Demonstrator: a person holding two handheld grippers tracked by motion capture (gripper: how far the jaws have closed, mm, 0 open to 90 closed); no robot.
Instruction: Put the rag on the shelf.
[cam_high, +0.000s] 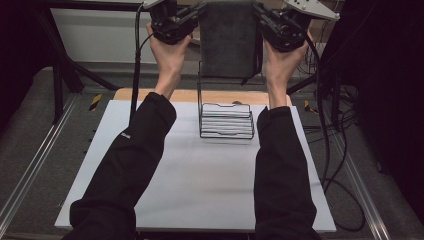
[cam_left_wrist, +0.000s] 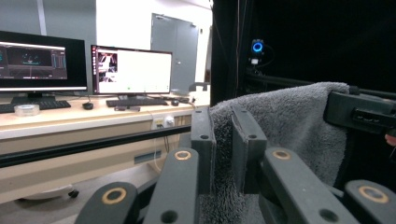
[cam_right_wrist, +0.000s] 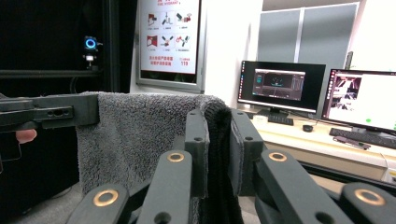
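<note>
At the top centre of the high view, the upper edge of the grey towel (cam_high: 228, 37) is cut off by the frame, so how it hangs above the two grips cannot be seen there. Its lower edge falls in front of the tall back of the black wire rack (cam_high: 226, 120) and hides part of that frame. The person's black sleeves (cam_high: 131, 165) cover much of the white surface (cam_high: 200, 185), and both forearms run off the bottom edge.

The towel is thick terry cloth with a nubby, looped pile, dark grey, stretched flat as a rectangle between the two grips, held up in the air beyond the far edge of the surface. The rack is thin bent wire, with pale flat plates stacked in its low basket; their exact kind is hard to make out.

The left hand-held gripper (cam_left_wrist: 223, 140) pinches one top corner of the towel (cam_left_wrist: 289, 126), the cloth bunched between its matte black jaws in the centre of the left gripper view. The right hand-held gripper (cam_right_wrist: 218, 144) pinches the other top corner, a dark fold of towel (cam_right_wrist: 135, 135) squeezed between its jaws. In each gripper view the opposite gripper shows at the frame's side, clamped on the towel's far corner.
</note>
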